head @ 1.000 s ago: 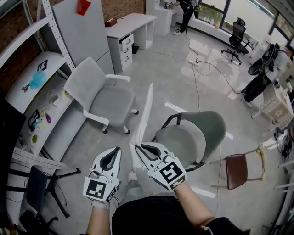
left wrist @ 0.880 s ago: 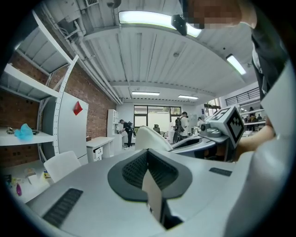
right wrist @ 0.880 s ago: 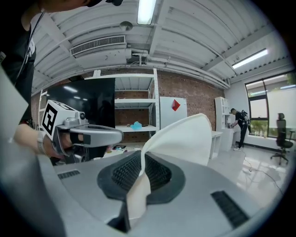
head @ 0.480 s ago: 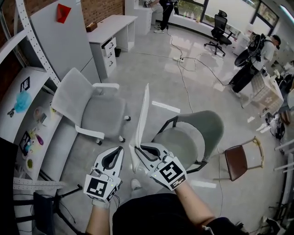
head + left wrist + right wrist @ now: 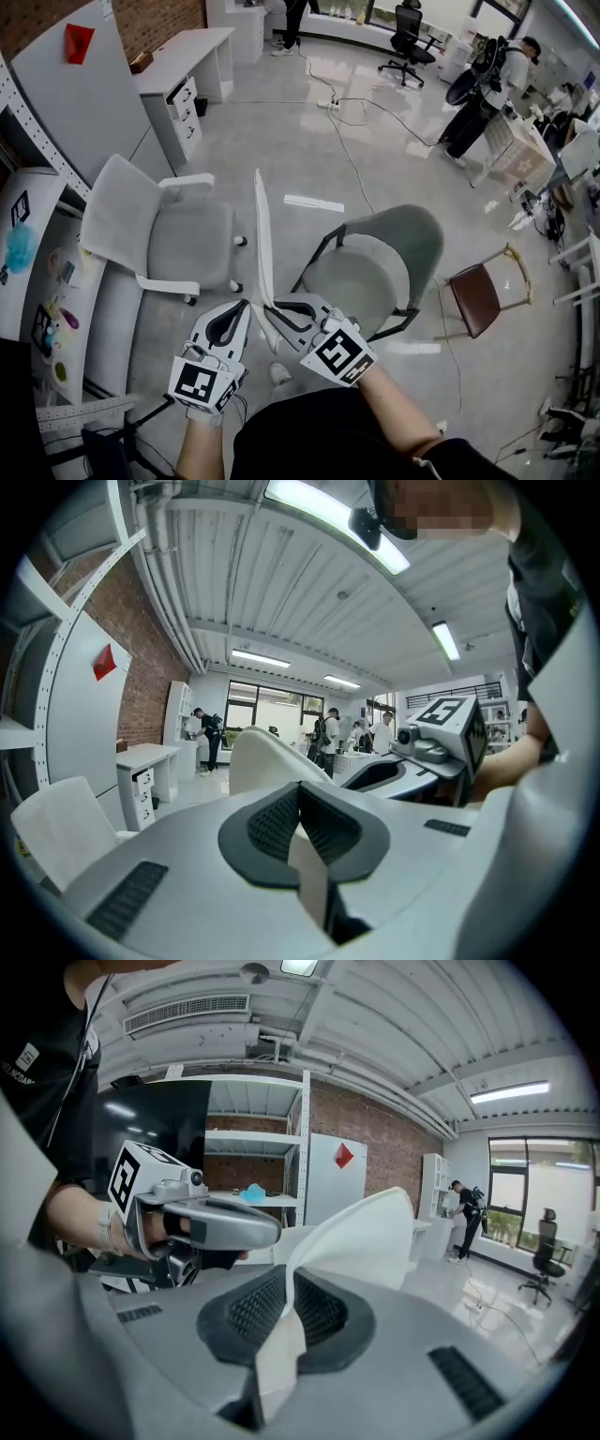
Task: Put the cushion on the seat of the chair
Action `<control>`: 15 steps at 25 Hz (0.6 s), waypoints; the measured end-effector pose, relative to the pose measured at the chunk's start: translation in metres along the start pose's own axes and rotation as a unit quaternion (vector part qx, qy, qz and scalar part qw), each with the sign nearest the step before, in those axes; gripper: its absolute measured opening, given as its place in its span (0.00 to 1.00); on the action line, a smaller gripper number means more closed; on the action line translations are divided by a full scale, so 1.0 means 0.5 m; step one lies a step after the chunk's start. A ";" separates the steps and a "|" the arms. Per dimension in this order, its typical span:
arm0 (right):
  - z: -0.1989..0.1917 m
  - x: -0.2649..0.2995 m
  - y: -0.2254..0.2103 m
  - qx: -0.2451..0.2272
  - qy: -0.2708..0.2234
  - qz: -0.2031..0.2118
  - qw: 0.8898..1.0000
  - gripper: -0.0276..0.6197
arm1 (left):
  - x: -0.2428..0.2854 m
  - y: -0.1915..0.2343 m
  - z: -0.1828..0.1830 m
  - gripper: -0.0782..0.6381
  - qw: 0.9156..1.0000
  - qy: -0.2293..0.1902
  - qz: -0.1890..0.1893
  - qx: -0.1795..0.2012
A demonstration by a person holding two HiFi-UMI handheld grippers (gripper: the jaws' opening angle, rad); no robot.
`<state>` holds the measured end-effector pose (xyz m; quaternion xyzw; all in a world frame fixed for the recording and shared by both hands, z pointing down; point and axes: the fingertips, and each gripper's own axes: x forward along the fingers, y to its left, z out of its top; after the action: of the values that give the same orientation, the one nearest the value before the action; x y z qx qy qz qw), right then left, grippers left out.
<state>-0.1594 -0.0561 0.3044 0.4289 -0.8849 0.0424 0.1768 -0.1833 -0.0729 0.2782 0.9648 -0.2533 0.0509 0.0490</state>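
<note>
A thin white cushion (image 5: pixel 262 239) stands on edge in front of me, held by its near edge. My left gripper (image 5: pixel 247 304) is shut on that edge, and the left gripper view shows a pale strip of cushion (image 5: pixel 265 758) pinched in the left gripper (image 5: pixel 300 789). My right gripper (image 5: pixel 269 310) is shut on it too; in the right gripper view the cushion (image 5: pixel 361 1232) fans up out of the right gripper (image 5: pixel 289 1277). A grey-green chair (image 5: pixel 361 281) with a black frame stands just right of the cushion. A white office chair (image 5: pixel 183 244) stands to its left.
A small brown-seated chair (image 5: pixel 476 298) stands further right. White shelving (image 5: pixel 42 281) runs along the left, with a white desk (image 5: pixel 183 52) behind it. A cable (image 5: pixel 352 155) trails across the floor. People (image 5: pixel 473 94) stand by the far windows.
Both grippers have carried the cushion across the floor, still gripped the same way. The cushion's top edge now leans further left, and both chairs sit nearer in the head view.
</note>
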 end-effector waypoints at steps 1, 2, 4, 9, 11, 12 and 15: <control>-0.006 -0.001 -0.002 -0.001 0.005 -0.002 1.000 0.09 | 0.006 -0.003 -0.002 0.13 1.000 0.002 -0.006 -0.001; -0.013 -0.002 -0.004 -0.001 0.010 -0.004 1.000 0.09 | 0.012 -0.006 -0.006 0.13 1.000 0.004 -0.011 -0.003; -0.033 -0.007 -0.007 0.000 0.021 -0.006 1.000 0.09 | 0.023 -0.015 -0.016 0.13 1.000 0.008 -0.021 -0.008; -0.082 -0.034 -0.027 0.001 0.057 -0.010 0.998 0.09 | 0.058 -0.044 -0.046 0.13 0.999 0.027 -0.041 -0.013; -0.105 -0.042 -0.033 0.010 0.069 -0.009 0.998 0.09 | 0.071 -0.054 -0.062 0.13 0.998 0.037 -0.046 -0.017; -0.118 -0.046 -0.036 0.014 0.074 -0.008 0.997 0.09 | 0.077 -0.059 -0.069 0.13 0.998 0.042 -0.048 -0.020; -0.152 -0.055 -0.050 0.023 0.084 -0.008 0.996 0.09 | 0.099 -0.075 -0.087 0.13 0.997 0.054 -0.056 -0.025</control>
<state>-0.1034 -0.0344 0.3637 0.4347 -0.8621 0.0973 0.2414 -0.1252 -0.0592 0.3250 0.9718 -0.1971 0.0935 0.0892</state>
